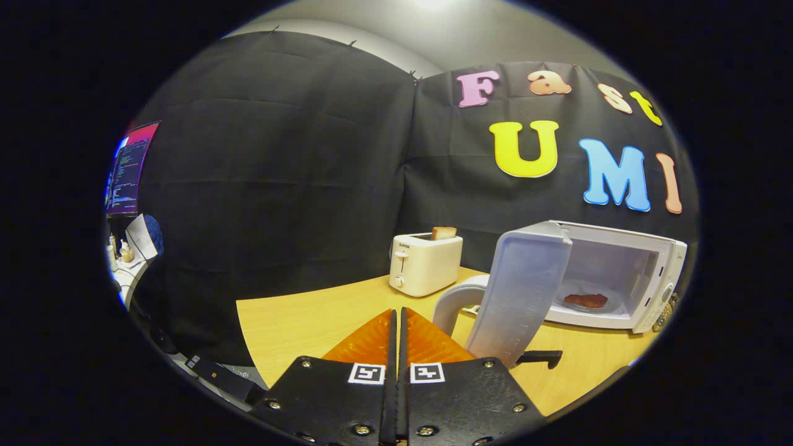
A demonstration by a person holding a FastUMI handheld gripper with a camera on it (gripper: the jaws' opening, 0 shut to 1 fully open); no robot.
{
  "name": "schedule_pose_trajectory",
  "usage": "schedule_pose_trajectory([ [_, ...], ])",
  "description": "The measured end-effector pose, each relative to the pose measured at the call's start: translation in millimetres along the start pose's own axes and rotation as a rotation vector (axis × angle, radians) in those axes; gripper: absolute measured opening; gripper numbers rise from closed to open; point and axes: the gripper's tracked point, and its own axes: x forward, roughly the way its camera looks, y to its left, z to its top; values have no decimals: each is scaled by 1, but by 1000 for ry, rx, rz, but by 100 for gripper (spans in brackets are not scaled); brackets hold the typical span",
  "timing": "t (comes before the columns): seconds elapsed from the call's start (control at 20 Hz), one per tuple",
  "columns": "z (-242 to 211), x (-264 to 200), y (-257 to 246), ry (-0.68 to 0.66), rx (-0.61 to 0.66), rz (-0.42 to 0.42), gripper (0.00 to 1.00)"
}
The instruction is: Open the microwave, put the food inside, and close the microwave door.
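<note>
Our tool (398, 322) has its fingers pressed together on nothing above the table (297, 322). Beyond it we see a toaster (425, 263) holding toast (443, 233), its label too small to read. Further right, the microwave (619, 272) stands with its door (523, 291) open and the food (585, 300) on a plate (610, 306) inside.

**A recording booth set up as a mock kitchen**

Black cloth walls (279, 186) hang behind a wooden worktop (310, 322) carrying a toaster (424, 263) and microwave (619, 272). Beside the booth, a lit monitor (127, 167) stands over a cluttered desk (127, 269), suggesting a lab.
</note>
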Motion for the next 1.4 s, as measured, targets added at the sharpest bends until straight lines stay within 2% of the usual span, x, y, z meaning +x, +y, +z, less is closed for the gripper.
schedule_pose_trajectory([
  [0.25,-1,-28,-31,19,-25,-32,1],
  [0.4,-4,-46,-79,29,-5,-121,1],
  [0.6,-17,-66,-166,56,46,-267,1],
  [0.9,-27,-79,-279,76,157,-447,1],
  [1.15,-24,-85,-337,57,116,-570,1],
  [1.4,-21,-75,-375,50,81,-646,1],
])
